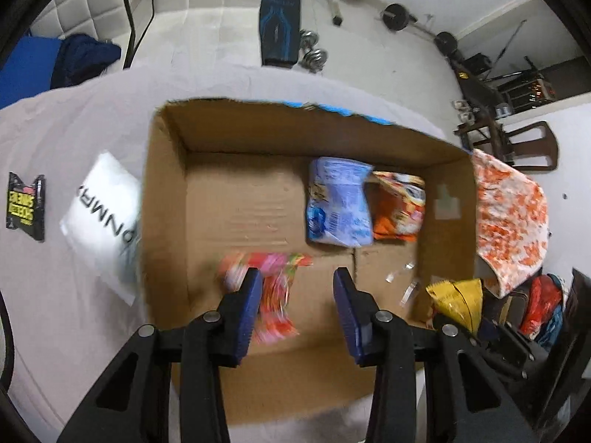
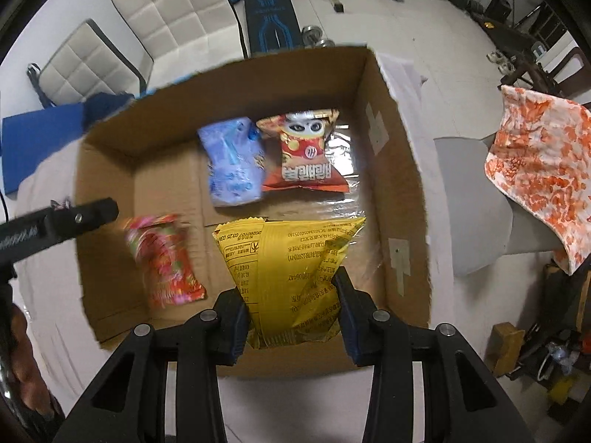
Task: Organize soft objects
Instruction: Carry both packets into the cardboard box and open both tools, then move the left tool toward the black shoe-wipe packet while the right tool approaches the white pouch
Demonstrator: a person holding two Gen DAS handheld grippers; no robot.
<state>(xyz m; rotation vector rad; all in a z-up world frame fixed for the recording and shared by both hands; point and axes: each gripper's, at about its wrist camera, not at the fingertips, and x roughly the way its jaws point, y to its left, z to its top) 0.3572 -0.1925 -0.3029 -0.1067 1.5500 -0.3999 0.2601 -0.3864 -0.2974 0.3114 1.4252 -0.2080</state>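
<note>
An open cardboard box [image 1: 166, 184] [image 2: 399, 170] sits on a white-covered table. Inside lie a light blue packet [image 1: 338, 203] [image 2: 231, 162] and an orange-red snack bag [image 1: 399, 206] [image 2: 306, 155]. A pink-red patterned packet [image 1: 275, 295] [image 2: 162, 262] is blurred in the box's near left, below my left gripper [image 1: 297, 295], which is open and empty above it. My right gripper [image 2: 291, 306] is shut on a yellow snack bag [image 2: 291, 269] [image 1: 458, 302] and holds it over the box's near right side.
A black packet with yellow letters [image 1: 26, 205] and a white printed bag [image 1: 103, 217] lie on the table left of the box. An orange-patterned cloth [image 1: 509, 217] [image 2: 543, 170] hangs at the right. Chairs and gym gear stand beyond.
</note>
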